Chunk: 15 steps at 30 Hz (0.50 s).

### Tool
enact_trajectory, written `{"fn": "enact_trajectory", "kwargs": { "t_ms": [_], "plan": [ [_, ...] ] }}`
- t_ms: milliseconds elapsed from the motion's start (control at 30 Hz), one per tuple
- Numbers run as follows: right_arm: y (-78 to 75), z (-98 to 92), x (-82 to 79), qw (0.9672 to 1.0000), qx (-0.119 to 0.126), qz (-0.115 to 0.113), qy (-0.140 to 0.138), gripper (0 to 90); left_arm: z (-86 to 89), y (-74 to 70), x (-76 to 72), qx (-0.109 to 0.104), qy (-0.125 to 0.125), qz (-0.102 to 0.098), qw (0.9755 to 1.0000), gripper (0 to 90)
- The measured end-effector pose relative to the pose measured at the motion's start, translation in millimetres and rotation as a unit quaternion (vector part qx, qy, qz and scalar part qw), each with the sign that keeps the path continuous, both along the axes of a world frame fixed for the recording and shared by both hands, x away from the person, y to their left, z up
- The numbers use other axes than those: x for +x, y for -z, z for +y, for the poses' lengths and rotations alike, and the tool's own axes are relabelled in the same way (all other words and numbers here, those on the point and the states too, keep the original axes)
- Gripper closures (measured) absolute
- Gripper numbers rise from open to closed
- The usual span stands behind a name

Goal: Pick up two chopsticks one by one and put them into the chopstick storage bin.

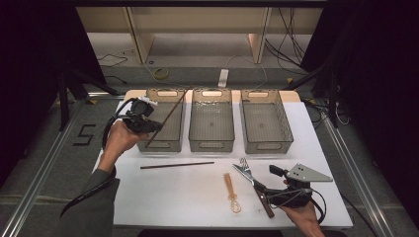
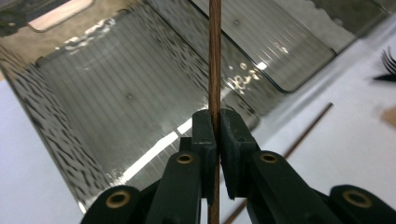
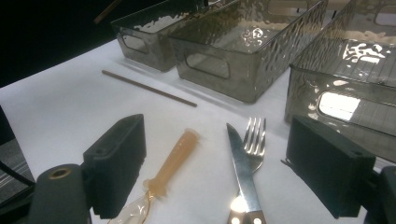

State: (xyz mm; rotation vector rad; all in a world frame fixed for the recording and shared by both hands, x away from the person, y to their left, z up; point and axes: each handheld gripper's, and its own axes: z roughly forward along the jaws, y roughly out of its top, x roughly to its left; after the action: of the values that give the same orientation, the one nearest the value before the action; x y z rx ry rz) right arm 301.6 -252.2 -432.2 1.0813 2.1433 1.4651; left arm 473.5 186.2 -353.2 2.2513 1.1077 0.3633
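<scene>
The left tool (image 1: 148,124) clamps a chopstick (image 1: 168,120) angled over the left bin (image 1: 157,146) at 11 o'clock, seemingly for dropping in; the right tool (image 3: 215,172) rests with jaws apart over the knife (image 3: 243,172) on the bench (image 1: 188,197).
</scene>
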Motion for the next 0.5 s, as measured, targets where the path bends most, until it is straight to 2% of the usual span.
{"fn": "enact_trajectory", "kwargs": {
  "t_ms": [200, 267, 367, 433, 500],
  "plan": [
    [0.5, -0.1, 0.4, 1.0, 0.0, 0.001, -0.001, 20.7, 2.8, 0.9, 18.8, 0.014, -0.017, 0.003, 0.9998, 84.3],
    [0.6, -0.2, 0.6, 1.0, 0.001, 0.001, -0.001, 20.7, 4.4, 1.8, 22.9, 0.013, -0.024, 0.004, 0.9996, 84.3],
    [0.6, -0.2, 0.4, 1.0, 0.001, 0.001, -0.001, 20.7, 10.0, 3.0, 29.9, 0.0, -0.038, 0.003, 0.9993, 84.3],
    [0.8, 0.0, 0.8, 1.0, 0.001, 0.002, -0.001, 20.7, 12.3, 3.7, 33.9, 0.011, -0.045, -0.002, 0.9989, 84.3],
    [0.8, 0.2, 0.6, 1.0, 0.0, 0.002, -0.002, 20.7, 15.1, 3.7, 37.1, 0.011, -0.055, -0.004, 0.9984, 84.3]
  ]
}}
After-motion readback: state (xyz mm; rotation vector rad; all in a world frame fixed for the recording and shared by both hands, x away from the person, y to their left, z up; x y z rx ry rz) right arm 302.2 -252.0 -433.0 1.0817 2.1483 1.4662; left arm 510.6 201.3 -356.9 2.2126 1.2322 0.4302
